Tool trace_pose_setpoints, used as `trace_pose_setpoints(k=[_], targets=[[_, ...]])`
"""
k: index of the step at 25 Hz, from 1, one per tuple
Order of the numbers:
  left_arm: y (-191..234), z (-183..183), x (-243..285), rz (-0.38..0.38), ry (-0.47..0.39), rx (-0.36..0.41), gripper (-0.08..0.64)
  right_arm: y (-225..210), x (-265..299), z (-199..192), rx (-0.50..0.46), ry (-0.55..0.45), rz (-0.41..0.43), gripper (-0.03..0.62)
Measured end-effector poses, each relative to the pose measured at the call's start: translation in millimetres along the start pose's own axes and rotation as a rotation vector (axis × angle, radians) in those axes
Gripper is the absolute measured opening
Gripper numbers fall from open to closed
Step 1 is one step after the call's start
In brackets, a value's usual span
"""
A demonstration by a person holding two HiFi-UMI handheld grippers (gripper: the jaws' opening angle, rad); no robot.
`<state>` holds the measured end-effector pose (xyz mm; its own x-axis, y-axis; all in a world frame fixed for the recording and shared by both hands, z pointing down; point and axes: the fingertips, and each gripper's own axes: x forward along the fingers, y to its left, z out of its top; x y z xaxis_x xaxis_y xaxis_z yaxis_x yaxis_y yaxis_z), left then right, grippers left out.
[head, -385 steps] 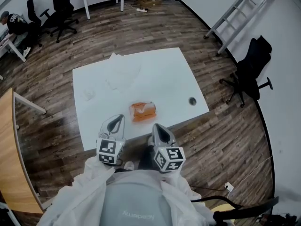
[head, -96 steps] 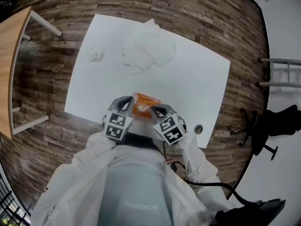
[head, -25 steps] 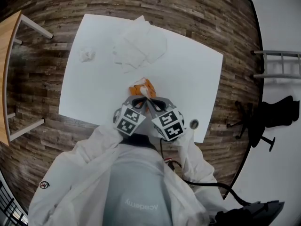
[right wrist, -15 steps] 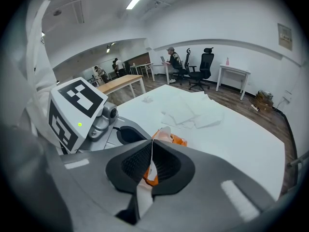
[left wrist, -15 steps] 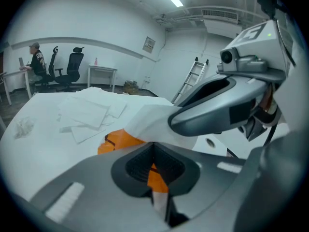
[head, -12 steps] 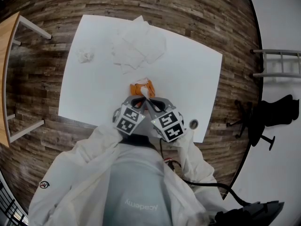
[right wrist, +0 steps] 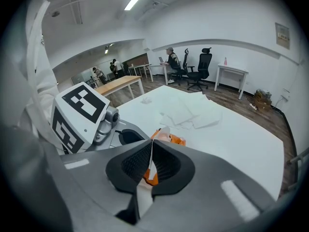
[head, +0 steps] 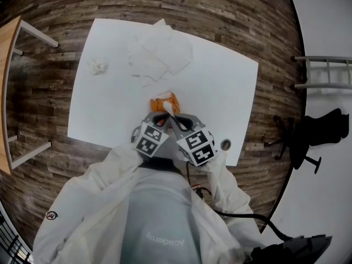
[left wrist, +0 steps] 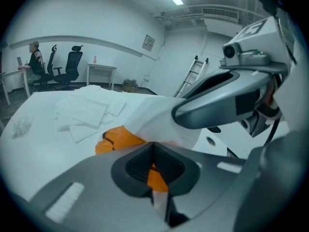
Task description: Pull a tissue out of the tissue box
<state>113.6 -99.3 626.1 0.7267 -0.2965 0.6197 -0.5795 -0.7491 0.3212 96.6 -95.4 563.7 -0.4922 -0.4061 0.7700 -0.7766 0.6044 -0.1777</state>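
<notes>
In the head view, a white worktop is seen from above, and the orange tissue box is found near its near edge, in front of the person. A white tissue is raised out of the box's top. The left hand-held gripper and the right hand-held gripper are brought tip to tip at the box. A loose pile of tissues and a crumpled tissue are laid farther back on the worktop. In the left gripper view, the left hand-held gripper's jaws are pressed together on the orange wrapper of the tissue box, and the tissue is seen stretched up to the right hand-held gripper. In the right gripper view, the right hand-held gripper's jaws are closed on the thin tissue, which is pinched between the pads, with the tissue box just behind and the left hand-held gripper's marker cube close beside
</notes>
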Motion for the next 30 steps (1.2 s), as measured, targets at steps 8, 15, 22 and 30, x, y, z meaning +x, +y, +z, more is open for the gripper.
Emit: trace_pose_setpoints(k=[8, 15, 22, 30], targets=[[1, -1, 3, -0.002, 0.007, -0.002, 0.0, 0, -4, 2, -0.002, -0.005, -0.004, 0.003], [4, -3, 5, -0.002, 0.011, -0.015, 0.0, 5, -7, 3, -0.009, -0.004, 0.0, 0.004], [7, -4, 7, -0.003, 0.015, -0.017, 0.0, 6, -11, 6, -0.009, -0.011, -0.002, 0.003], [9, -5, 7, -0.005, 0.024, -0.018, 0.0, 5, -17, 12, -0.003, -0.025, -0.011, 0.003]])
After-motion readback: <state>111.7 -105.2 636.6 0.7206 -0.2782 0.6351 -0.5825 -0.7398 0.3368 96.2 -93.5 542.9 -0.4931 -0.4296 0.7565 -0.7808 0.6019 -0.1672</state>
